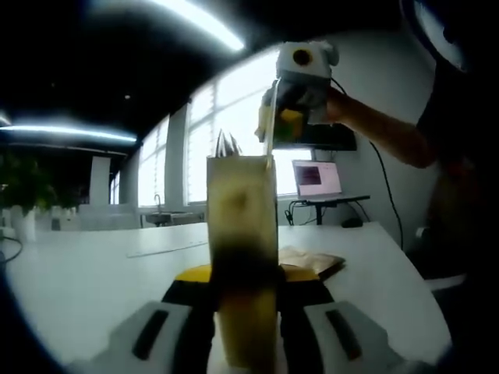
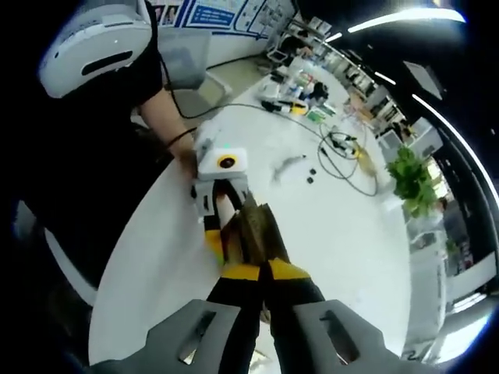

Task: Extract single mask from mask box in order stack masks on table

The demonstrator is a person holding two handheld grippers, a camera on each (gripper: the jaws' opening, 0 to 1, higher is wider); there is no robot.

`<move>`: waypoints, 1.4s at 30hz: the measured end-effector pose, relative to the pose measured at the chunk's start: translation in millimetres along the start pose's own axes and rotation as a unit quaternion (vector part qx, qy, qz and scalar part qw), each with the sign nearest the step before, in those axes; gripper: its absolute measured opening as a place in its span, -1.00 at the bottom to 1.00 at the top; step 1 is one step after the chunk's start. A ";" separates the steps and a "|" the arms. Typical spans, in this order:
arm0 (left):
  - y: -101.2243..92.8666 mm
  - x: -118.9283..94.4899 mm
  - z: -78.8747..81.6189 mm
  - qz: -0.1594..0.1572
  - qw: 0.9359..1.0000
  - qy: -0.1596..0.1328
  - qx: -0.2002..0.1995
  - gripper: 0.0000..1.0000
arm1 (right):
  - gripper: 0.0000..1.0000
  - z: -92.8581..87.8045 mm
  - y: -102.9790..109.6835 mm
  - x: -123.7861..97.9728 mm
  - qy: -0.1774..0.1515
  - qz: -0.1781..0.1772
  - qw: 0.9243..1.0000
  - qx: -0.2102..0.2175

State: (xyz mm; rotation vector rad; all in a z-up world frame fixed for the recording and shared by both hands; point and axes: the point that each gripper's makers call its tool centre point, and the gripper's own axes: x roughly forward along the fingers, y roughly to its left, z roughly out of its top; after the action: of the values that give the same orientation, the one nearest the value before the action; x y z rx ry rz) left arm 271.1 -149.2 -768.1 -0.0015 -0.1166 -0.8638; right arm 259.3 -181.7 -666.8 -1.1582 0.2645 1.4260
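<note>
Mask box point(image 1: 242, 257) stands upright between the jaws of the left gripper point(image 1: 245, 308), which grips it low on its sides, its long axis rising straight off the table point(image 1: 86, 280). From above, the right gripper point(image 1: 282, 117) comes down over the box's open top, its tip at the box's upper right corner; in the right gripper view its jaws point(image 2: 259, 273) are drawn narrow over that same opening point(image 2: 253, 226), though I cannot tell whether a mask is already pinched between them. White points of masks point(image 1: 226, 144) stick up out of the box's top, left of the right tongs. So the pull, as I judge it, must run along the box's long axis, straight up and away from the left gripper. Behind the box on the table lies a flat tan packet point(image 1: 312, 261).
</note>
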 end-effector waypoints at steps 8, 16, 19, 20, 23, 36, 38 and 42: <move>-0.9 -0.1 0.1 -0.002 1.000 0.000 -0.003 -0.34 | -1.00 1.8 -5.9 -14.2 -0.032 -0.029 0.999 0.026; -1.0 0.1 -0.7 -0.001 1.000 0.002 -0.002 -0.34 | -1.00 6.3 -13.3 -25.6 -0.052 -0.056 0.997 0.033; -0.5 0.0 -1.1 0.000 1.000 0.003 -0.001 -0.34 | -1.00 5.8 -12.3 -26.0 -0.052 -0.063 0.996 0.024; -0.5 0.0 -1.2 0.000 1.000 0.003 -0.001 -0.34 | -1.00 5.9 -12.5 -26.5 -0.055 -0.065 0.996 0.026; -0.2 -0.1 -1.3 0.000 1.000 0.004 -0.001 -0.34 | -1.00 7.6 -11.6 -29.6 -0.062 -0.074 0.995 0.029; 0.3 0.1 -1.0 0.000 1.000 0.002 -0.002 -0.34 | -1.00 10.6 -18.1 -45.4 -0.090 -0.117 0.987 0.056; 0.3 0.1 -1.0 0.000 1.000 0.002 -0.002 -0.34 | -1.00 11.8 -20.7 -48.5 -0.096 -0.124 0.986 0.062; 0.1 0.1 -0.9 0.000 1.000 0.002 -0.003 -0.34 | -1.00 11.6 -25.0 -51.0 -0.097 -0.139 0.983 0.071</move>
State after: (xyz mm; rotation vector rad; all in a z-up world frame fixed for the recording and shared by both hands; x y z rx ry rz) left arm 271.3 -149.3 -768.9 -0.0044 -0.1100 -0.8634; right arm 263.9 -198.5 -611.6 -0.8944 0.0623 1.2405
